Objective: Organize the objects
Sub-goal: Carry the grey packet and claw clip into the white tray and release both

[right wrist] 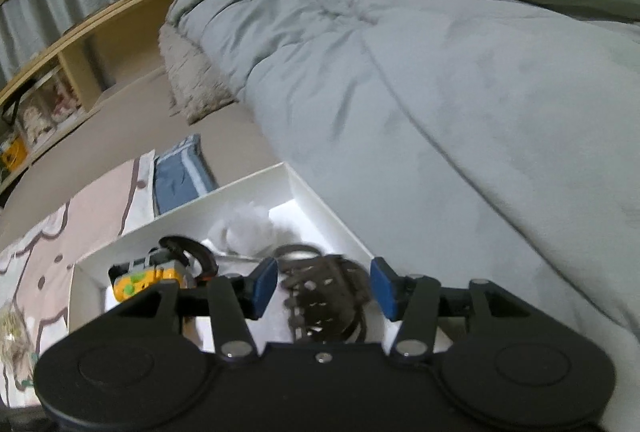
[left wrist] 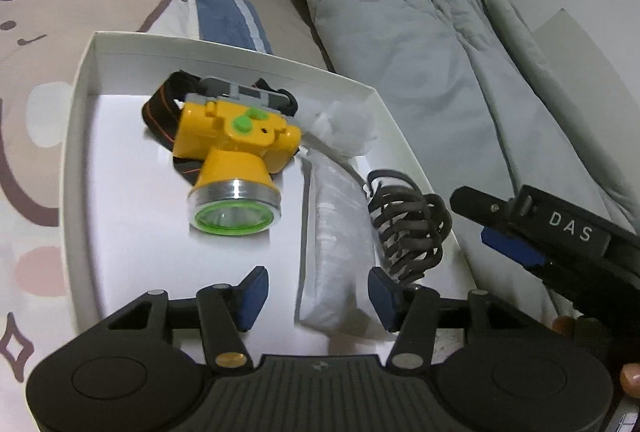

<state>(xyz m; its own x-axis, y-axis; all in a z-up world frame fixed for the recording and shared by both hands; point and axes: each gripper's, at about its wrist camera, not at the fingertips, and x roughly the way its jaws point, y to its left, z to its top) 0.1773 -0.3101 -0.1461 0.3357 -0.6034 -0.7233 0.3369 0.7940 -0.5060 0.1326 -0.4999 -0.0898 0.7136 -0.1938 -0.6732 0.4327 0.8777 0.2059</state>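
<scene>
A white open box [left wrist: 82, 80] lies on the bed. In it are a yellow headlamp [left wrist: 232, 152] with a black strap, a white plastic-wrapped packet [left wrist: 336, 240], a tuft of white cotton [left wrist: 348, 124] and a dark brown claw hair clip [left wrist: 408, 228]. My left gripper [left wrist: 316, 296] is open and empty over the box's near end, the packet between its fingers. My right gripper [right wrist: 324, 288] is open, with the hair clip [right wrist: 324, 292] lying in the box between its fingers; it shows from the side in the left wrist view [left wrist: 520, 228]. The headlamp [right wrist: 140, 282] sits left of it.
A grey quilt [left wrist: 400, 12] is bunched up right of the box. A cartoon-print sheet [left wrist: 36, 80] and a blue folded cloth [left wrist: 228, 20] lie to the left and behind. A wooden shelf [right wrist: 80, 44] stands at the far left.
</scene>
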